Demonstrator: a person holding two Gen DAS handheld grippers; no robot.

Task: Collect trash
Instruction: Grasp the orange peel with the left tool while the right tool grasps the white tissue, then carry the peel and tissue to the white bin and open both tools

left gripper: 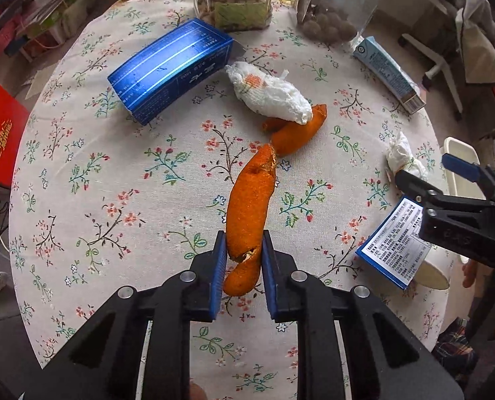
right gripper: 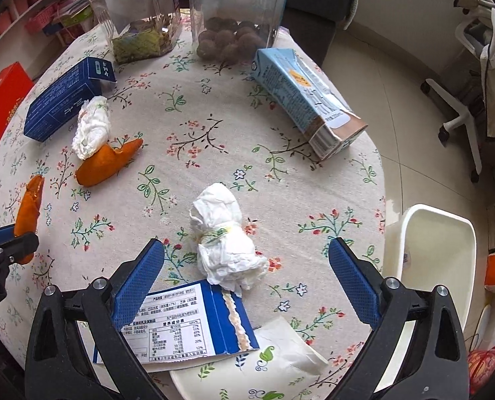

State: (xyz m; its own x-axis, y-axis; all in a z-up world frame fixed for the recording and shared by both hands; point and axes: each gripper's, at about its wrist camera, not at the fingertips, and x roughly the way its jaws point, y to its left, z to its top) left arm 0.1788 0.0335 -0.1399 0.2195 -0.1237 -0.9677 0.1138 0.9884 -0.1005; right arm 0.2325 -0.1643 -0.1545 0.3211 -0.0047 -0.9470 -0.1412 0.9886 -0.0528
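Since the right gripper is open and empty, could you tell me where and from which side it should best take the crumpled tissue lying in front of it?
Grip the crumpled tissue across its pinched waist, coming down from above with the right gripper opened wide, as it now is. The wad lies lengthwise away from the camera, so its narrow middle fits between the fingers. Its near end touches the blue-and-white packet; stay above that.

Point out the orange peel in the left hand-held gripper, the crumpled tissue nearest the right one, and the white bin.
orange peel [left gripper: 249,200], left wrist view, mid-strip.
crumpled tissue [right gripper: 226,240], right wrist view, centre.
white bin [right gripper: 410,250], right wrist view, near rim.
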